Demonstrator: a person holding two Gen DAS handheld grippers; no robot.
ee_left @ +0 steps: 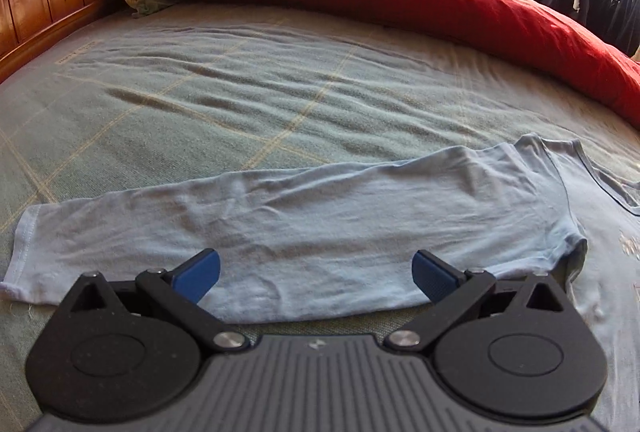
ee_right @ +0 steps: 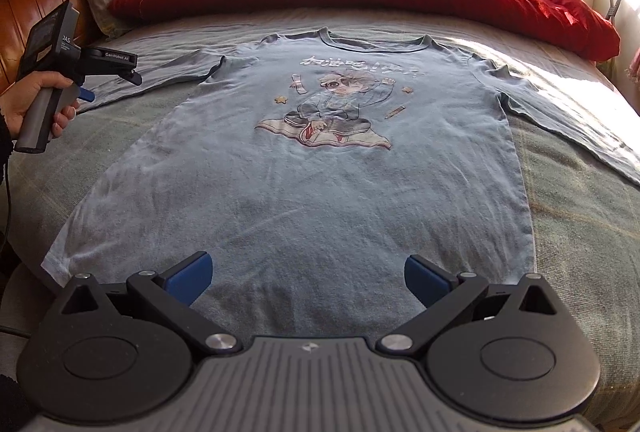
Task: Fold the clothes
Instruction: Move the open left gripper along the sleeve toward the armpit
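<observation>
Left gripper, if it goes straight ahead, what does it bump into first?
Probably the sleeve of the light blue T-shirt. The open left gripper points right across it, low over the bed. Its height is hard to judge; it might skim over.

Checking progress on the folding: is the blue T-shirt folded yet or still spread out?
Spread out. The T-shirt lies flat, print up, on the bed, both sleeves extended sideways; no fold shows. Both grippers are open, holding nothing.

Right sleeve (ee_right: 580, 128) cut off.
</observation>
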